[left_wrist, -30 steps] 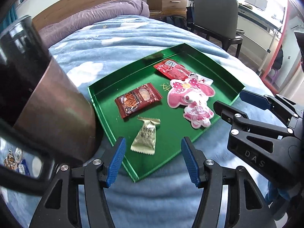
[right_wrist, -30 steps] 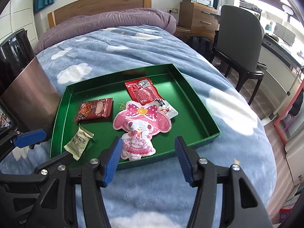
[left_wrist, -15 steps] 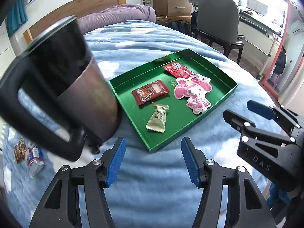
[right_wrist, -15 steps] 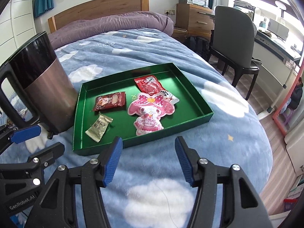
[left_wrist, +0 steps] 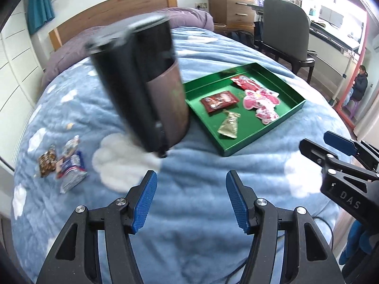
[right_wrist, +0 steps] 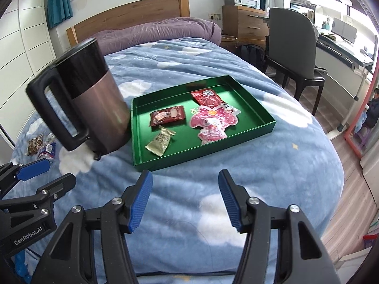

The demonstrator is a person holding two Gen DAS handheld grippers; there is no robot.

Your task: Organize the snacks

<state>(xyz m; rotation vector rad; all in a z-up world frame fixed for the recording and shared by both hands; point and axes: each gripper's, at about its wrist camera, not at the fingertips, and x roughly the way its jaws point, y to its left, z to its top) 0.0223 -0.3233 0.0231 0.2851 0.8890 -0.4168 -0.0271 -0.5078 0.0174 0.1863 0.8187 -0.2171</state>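
Snacks in wrappers lie in a shallow green rectangular tray (right_wrist: 258,116) at frame centre on a blue cloud-print blanket (right_wrist: 189,201). Below it, the right gripper (right_wrist: 185,197) hangs with jaws apart, empty. The left gripper (left_wrist: 191,201), likewise apart and empty, sits lower left of the tray. More loose snack packets (left_wrist: 64,165) lie at far left.

Two hand-held tongs side by side, both angled downward, left tongs (left_wrist: 191,198) with blue pads parted and nothing between them, right tongs (right_wrist: 185,197) likewise parted and empty, neither touched anything.
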